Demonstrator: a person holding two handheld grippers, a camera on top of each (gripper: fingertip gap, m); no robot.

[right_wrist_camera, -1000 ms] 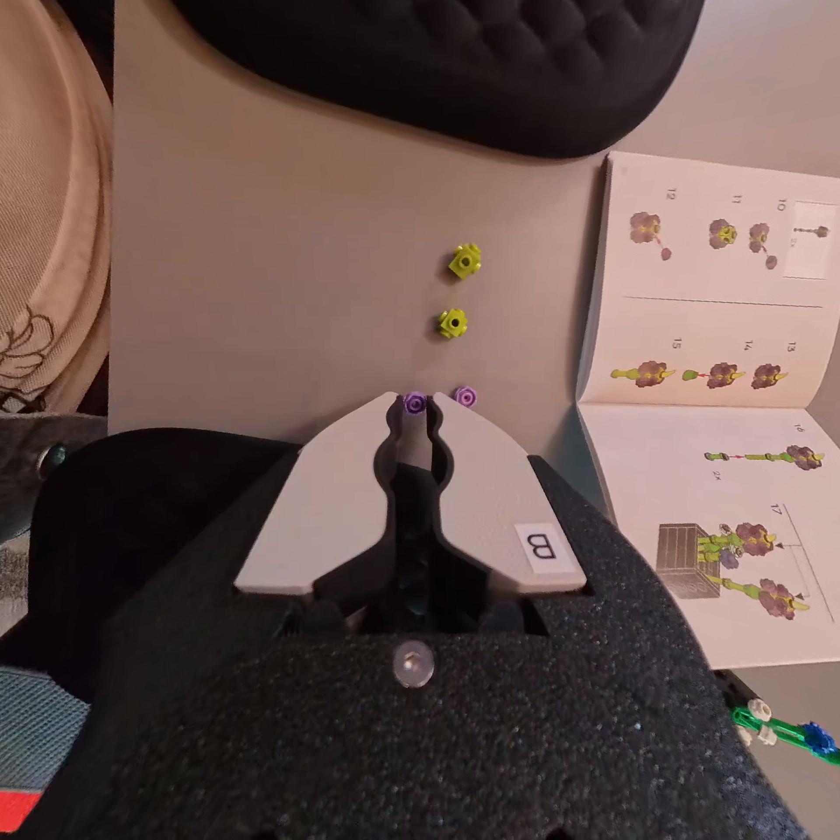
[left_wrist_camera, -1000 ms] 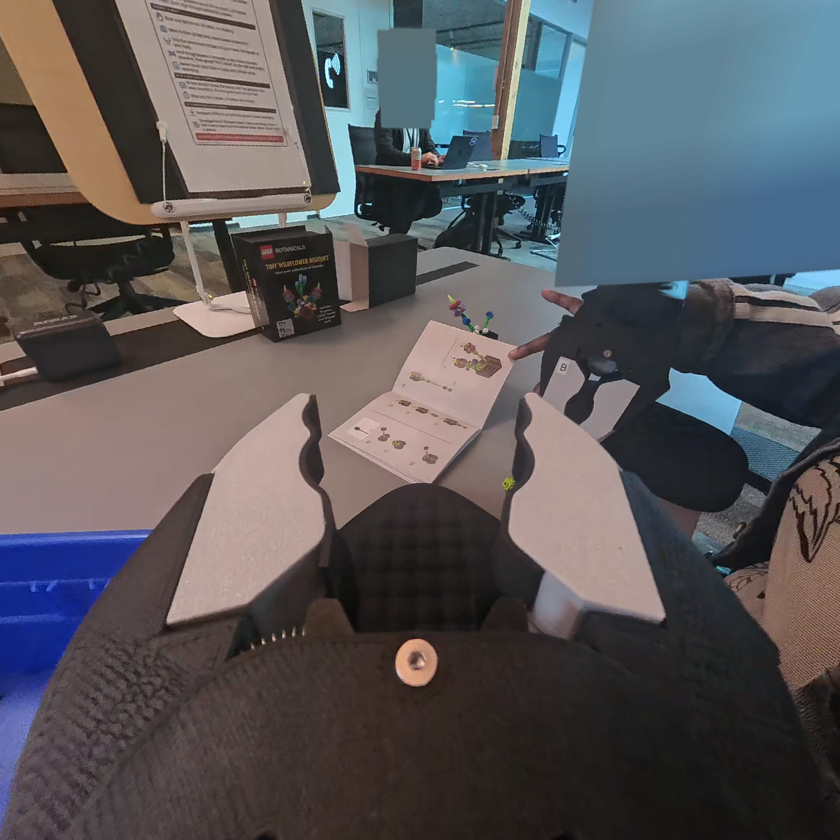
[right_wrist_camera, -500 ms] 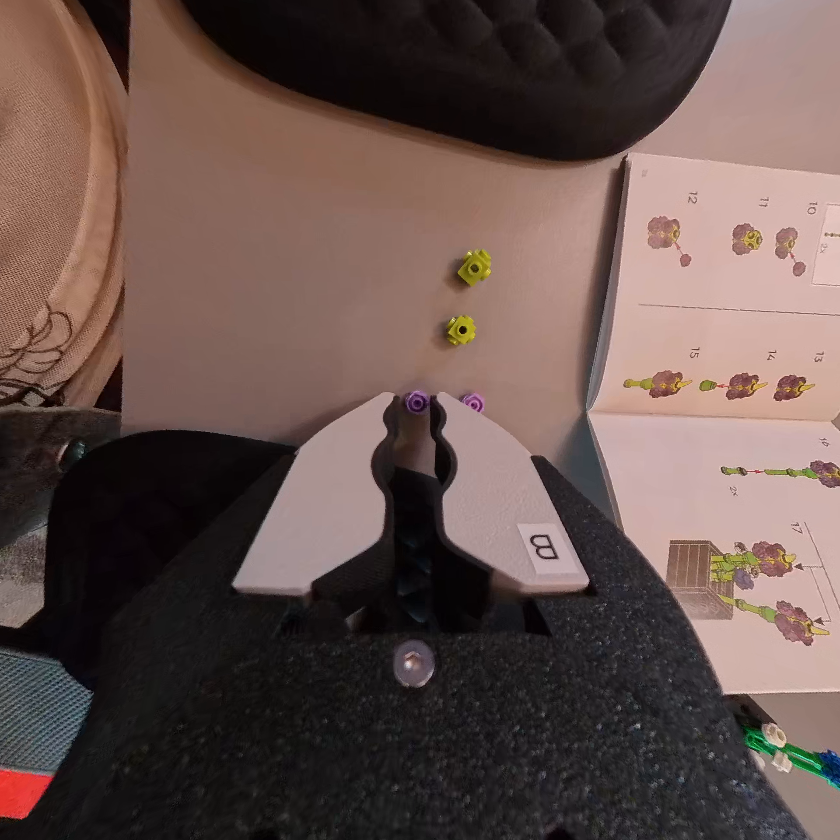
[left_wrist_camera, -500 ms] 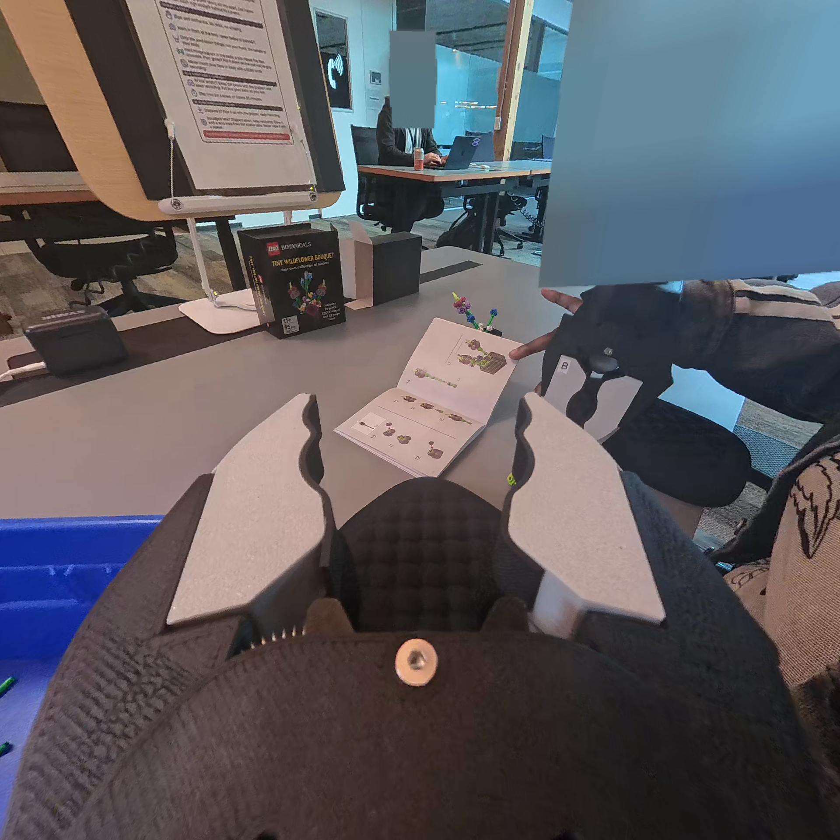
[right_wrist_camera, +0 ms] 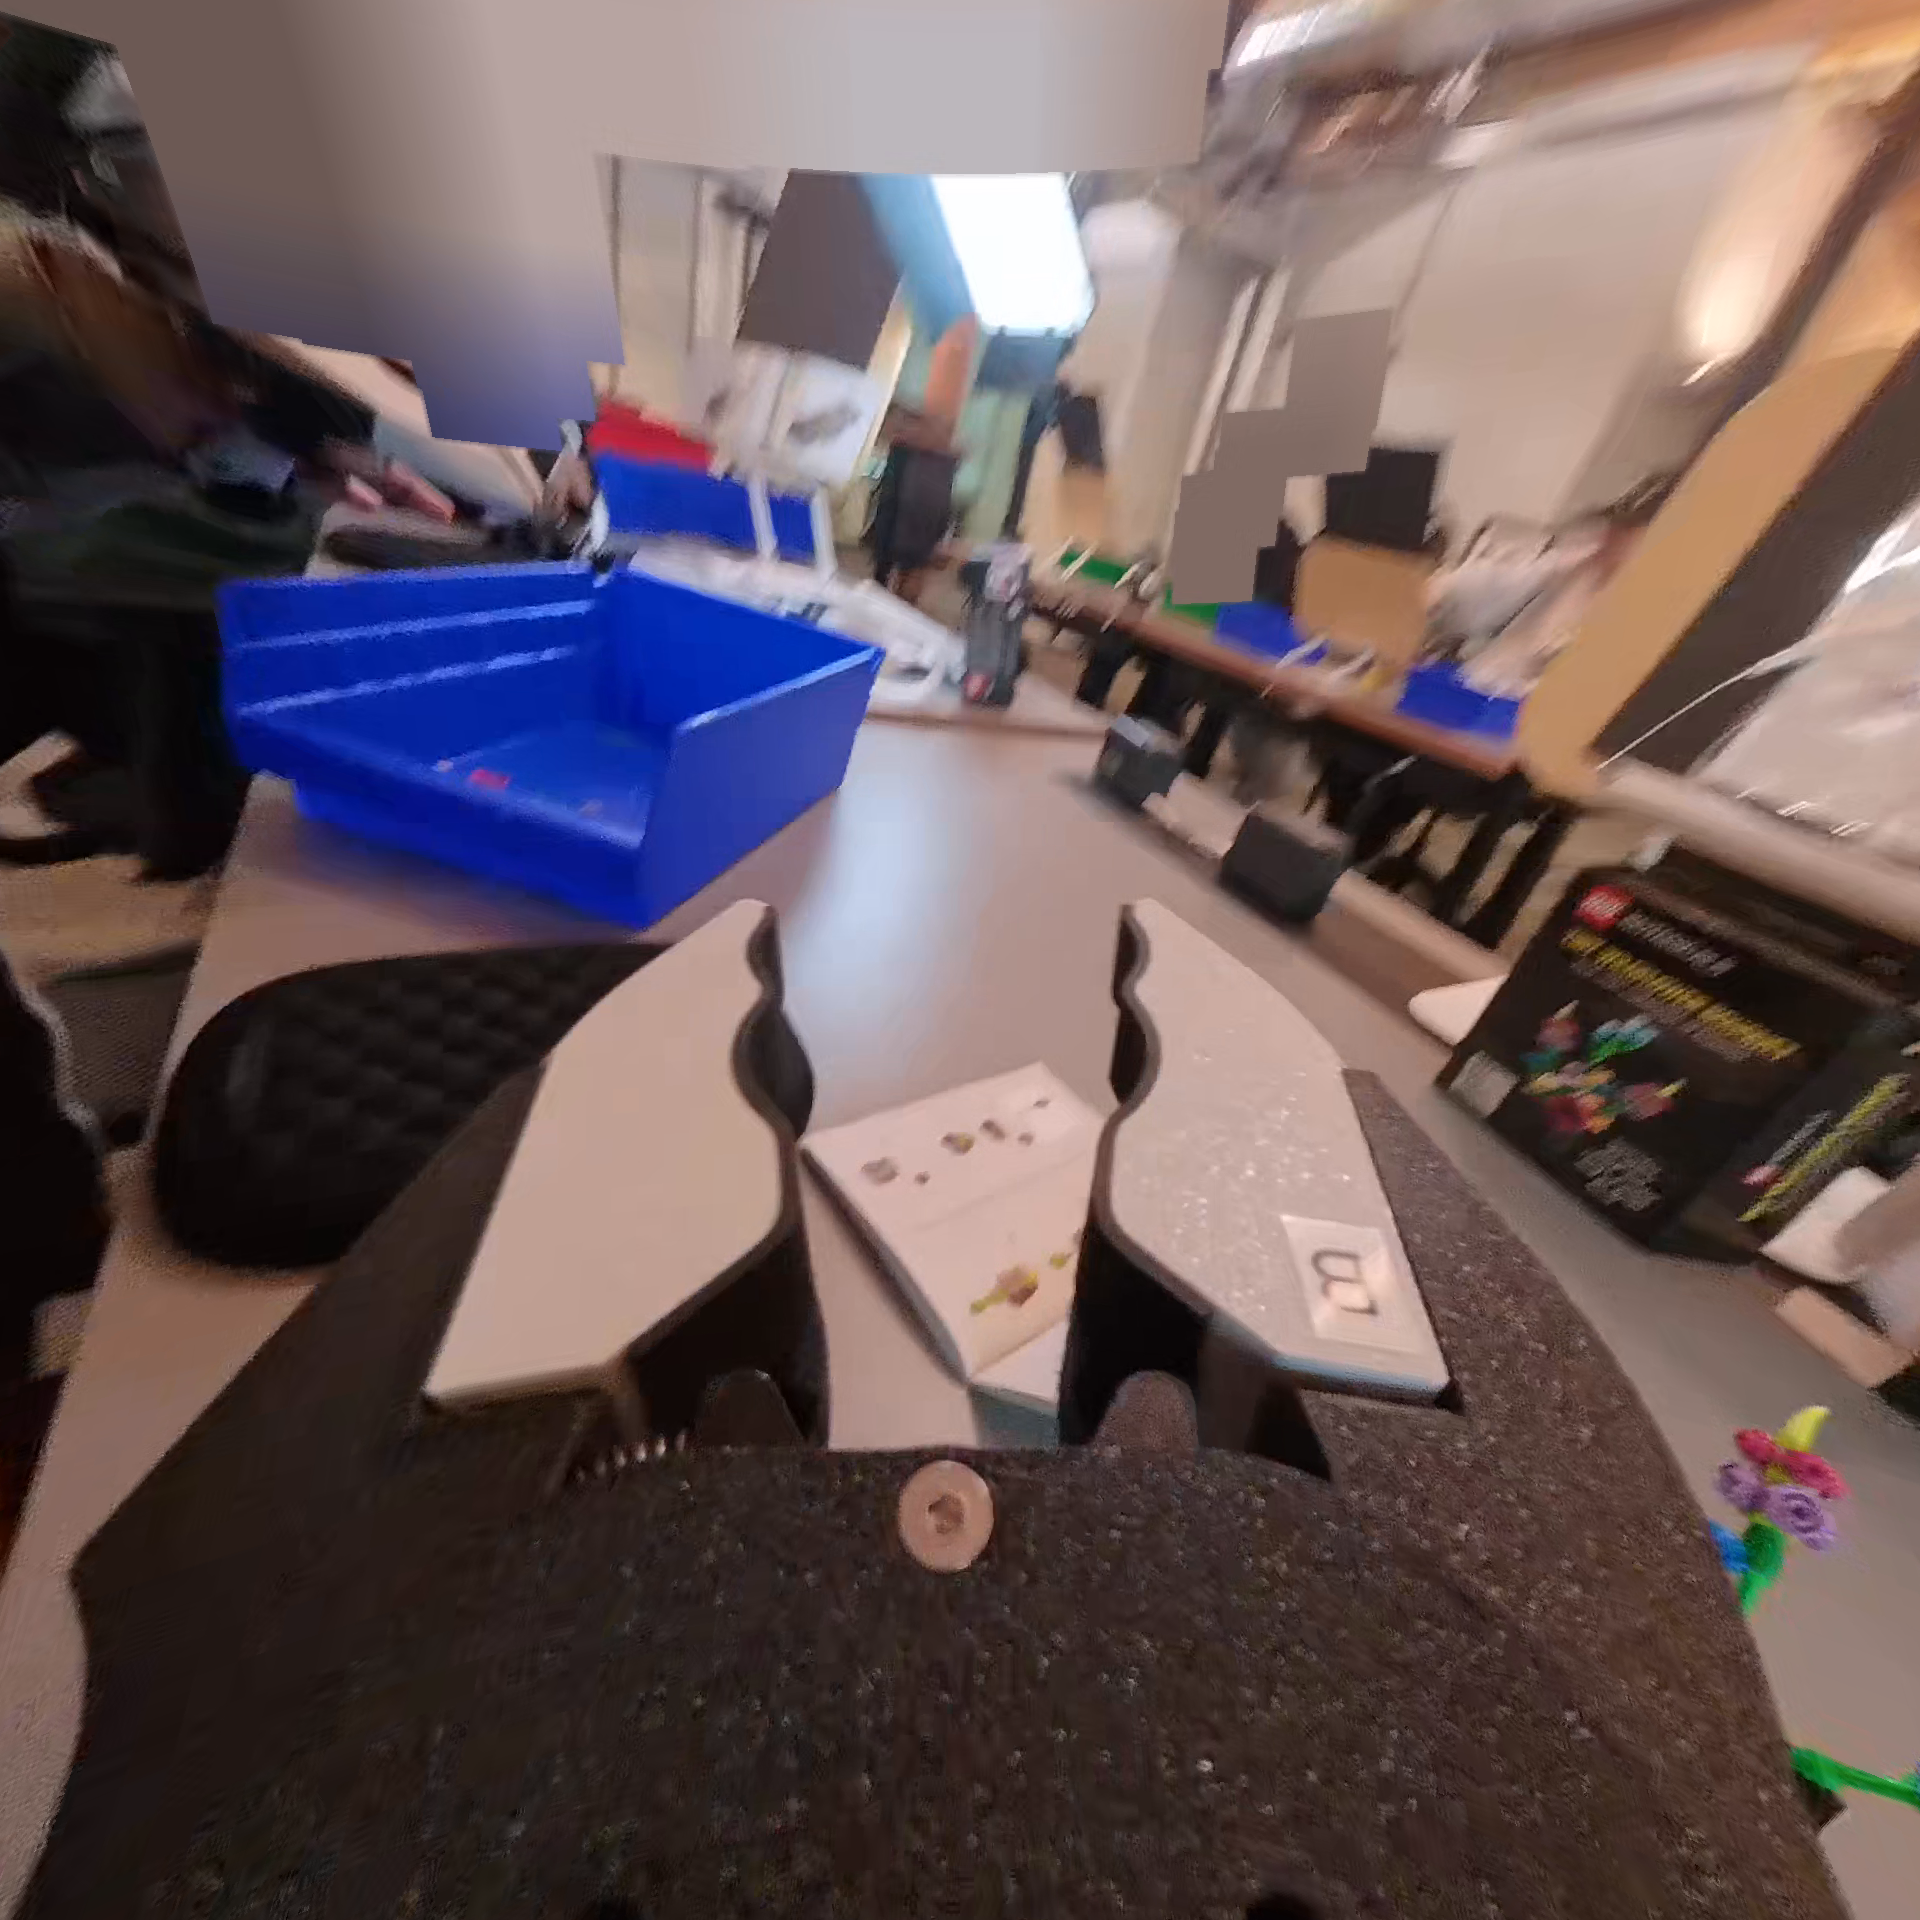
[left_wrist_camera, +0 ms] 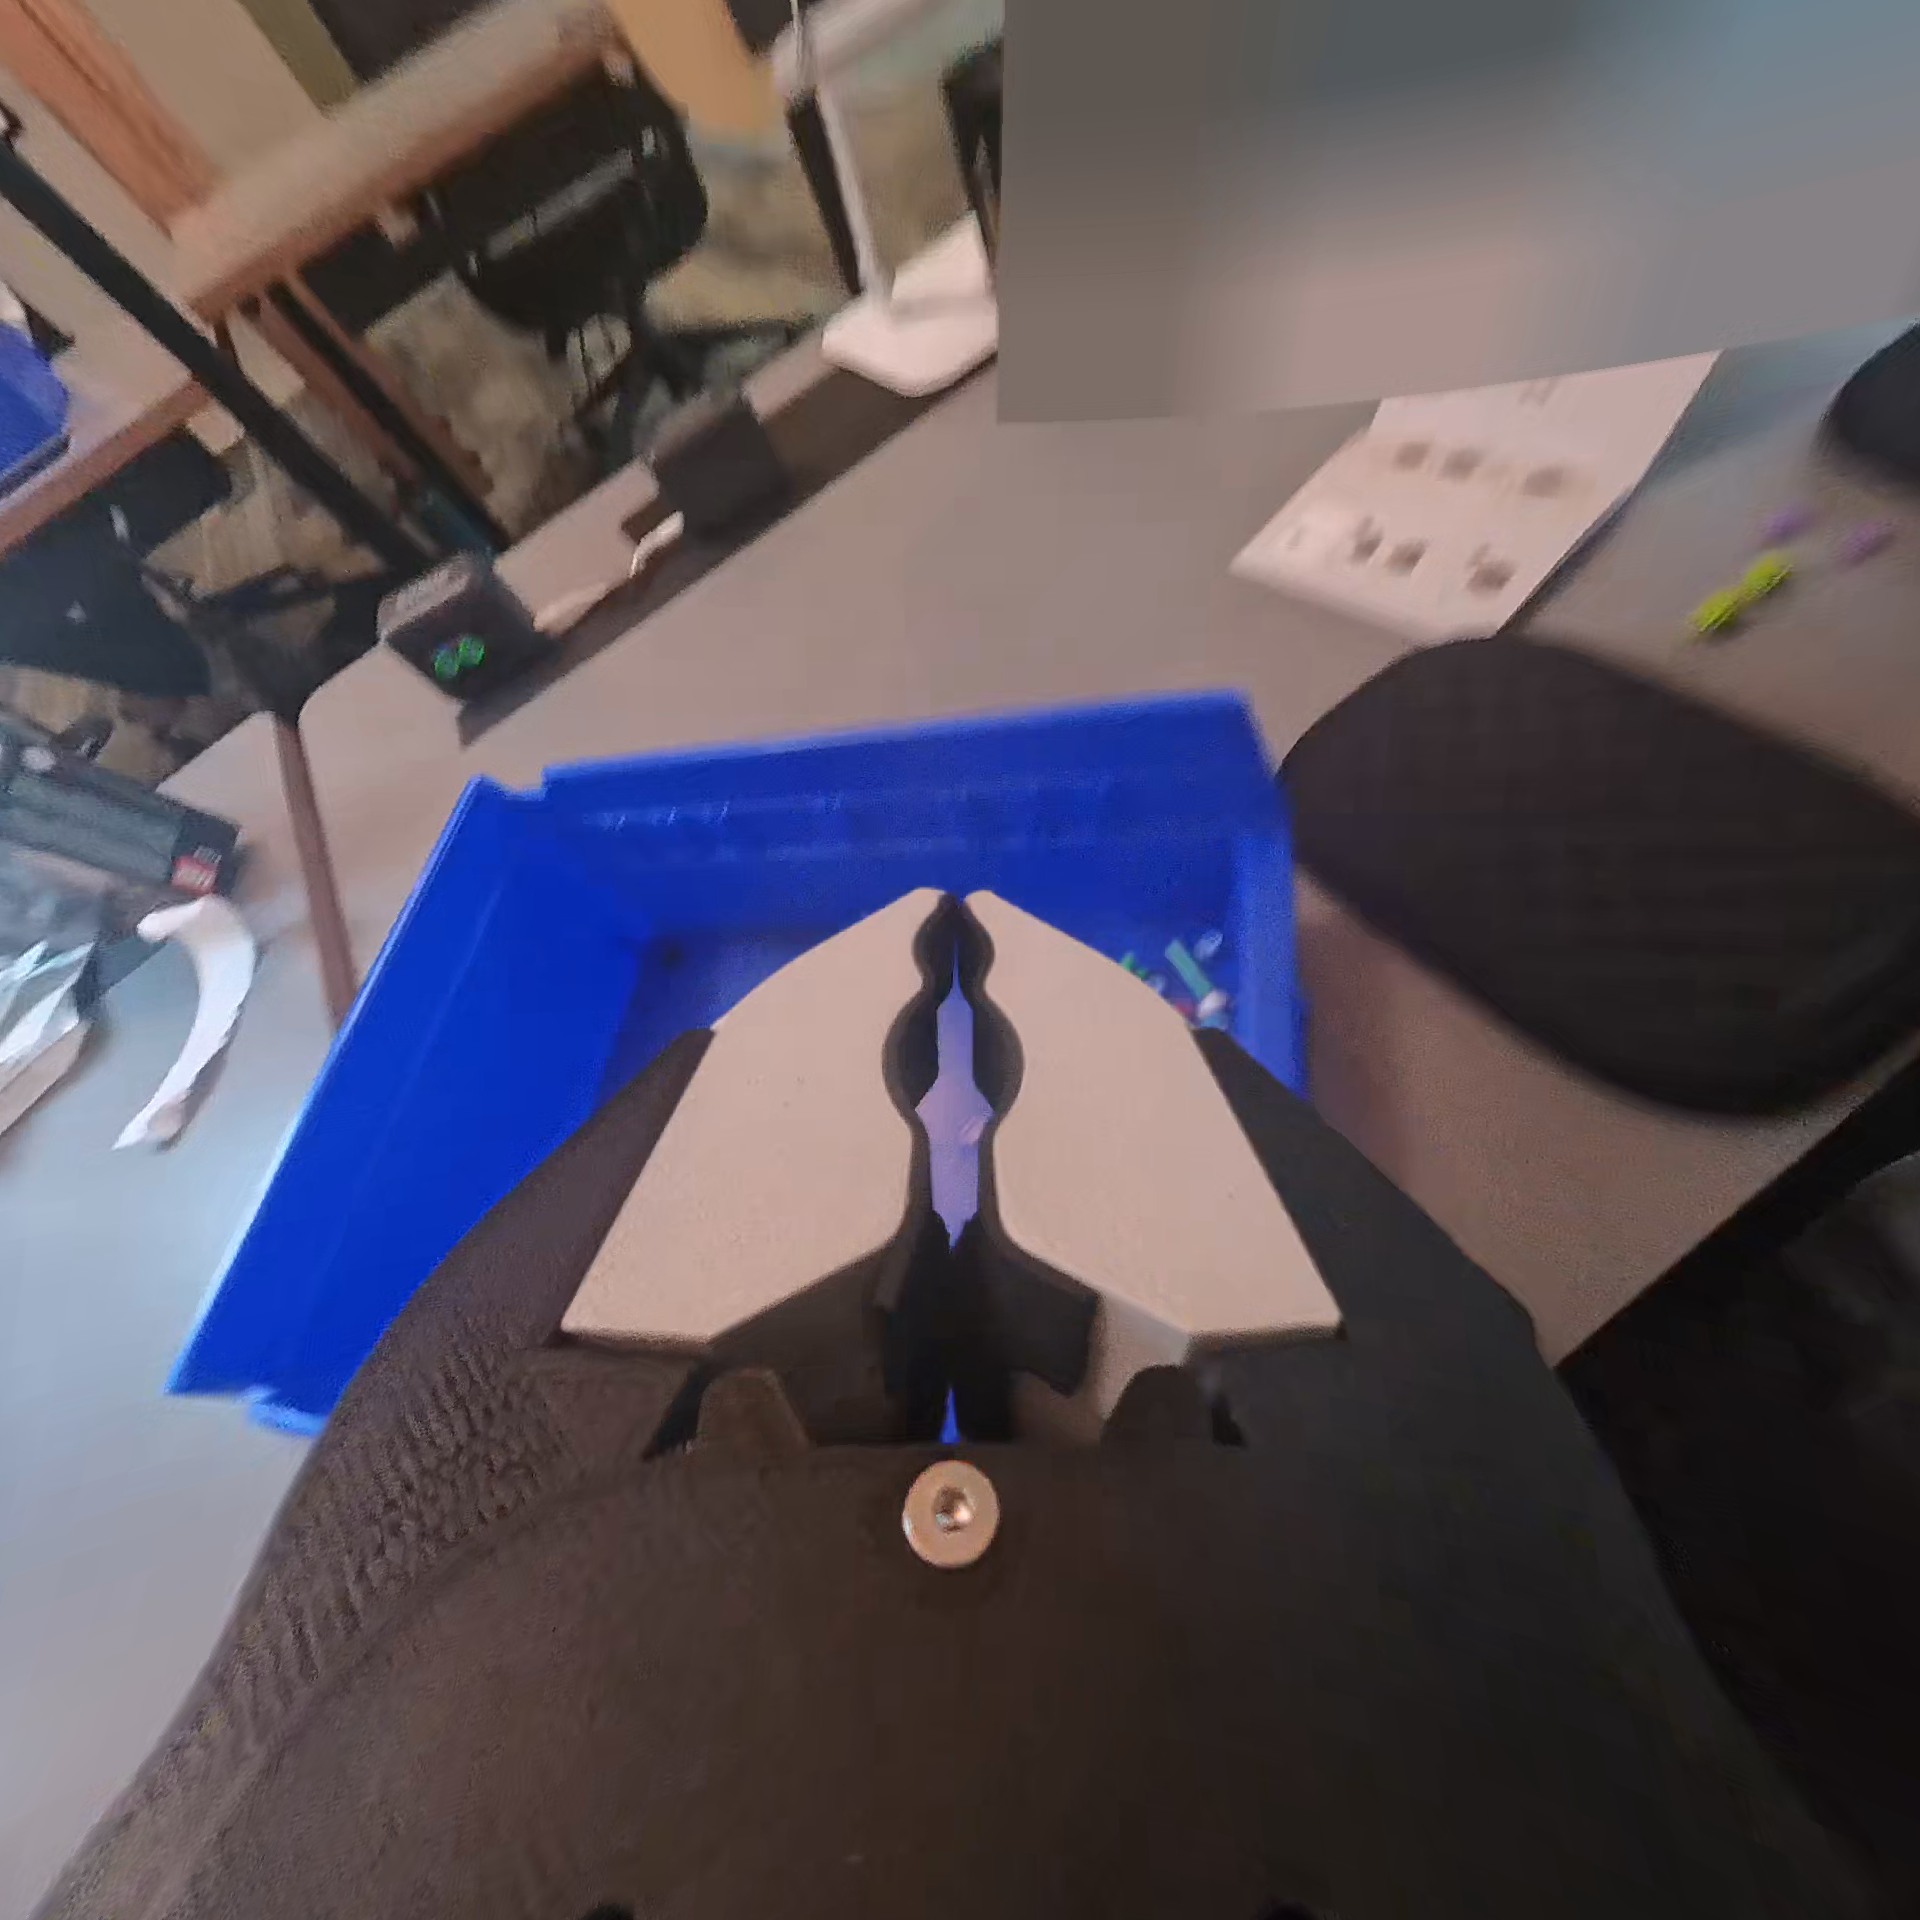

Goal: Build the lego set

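Observation:
My left gripper (left_wrist_camera: 951,900) is shut, its tips meeting over the inside of the blue bin (left_wrist_camera: 499,987); nothing shows between them. Several small loose pieces (left_wrist_camera: 1184,971) lie in the bin's right corner. My right gripper (right_wrist_camera: 945,920) is open and empty, held above the table. The open instruction booklet (right_wrist_camera: 966,1174) shows between its fingers; the booklet also shows in the left wrist view (left_wrist_camera: 1455,499). Lime pieces (left_wrist_camera: 1740,597) and purple pieces (left_wrist_camera: 1787,520) lie on the table beside the booklet. A partly built flower stem (right_wrist_camera: 1777,1496) stands at lower right.
A black padded rest (left_wrist_camera: 1610,883) lies right of the bin; it also shows in the right wrist view (right_wrist_camera: 343,1081). The blue bin (right_wrist_camera: 727,790) sits far left. The black set box (right_wrist_camera: 1683,1060) stands at right. A green stem piece (right_wrist_camera: 1860,1782) lies at the lower right edge.
My left gripper swung left and down over the blue bin and shut. My right gripper left the purple piece, opened wide and tilted up to face across the table.

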